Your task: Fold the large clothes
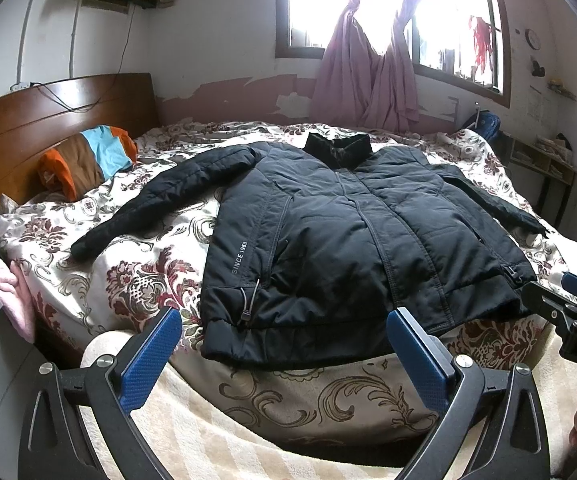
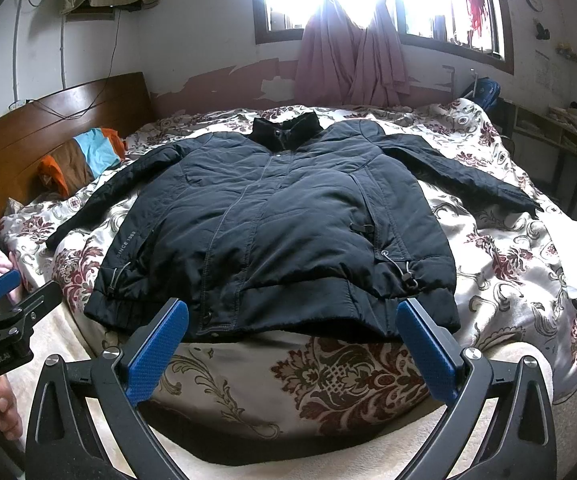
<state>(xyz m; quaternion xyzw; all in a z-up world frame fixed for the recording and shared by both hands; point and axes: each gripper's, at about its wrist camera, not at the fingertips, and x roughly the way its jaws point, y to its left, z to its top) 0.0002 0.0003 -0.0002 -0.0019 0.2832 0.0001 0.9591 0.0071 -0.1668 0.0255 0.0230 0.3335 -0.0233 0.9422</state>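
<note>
A large black padded jacket [image 1: 328,232] lies flat and face up on the bed, zipped, collar toward the window, both sleeves spread out to the sides. It fills the middle of the right wrist view [image 2: 280,224] too. My left gripper [image 1: 284,320] is open and empty, just short of the jacket's hem near its left half. My right gripper [image 2: 292,312] is open and empty, just short of the hem near the middle. The right gripper shows at the right edge of the left wrist view [image 1: 568,304].
The bed has a floral quilt [image 1: 140,280] and a wooden headboard [image 1: 48,120] at the left. A striped orange, brown and blue cloth [image 1: 88,160] lies by the headboard. Pink curtains [image 1: 364,72] hang at the window. A shelf unit [image 2: 552,128] stands at the right.
</note>
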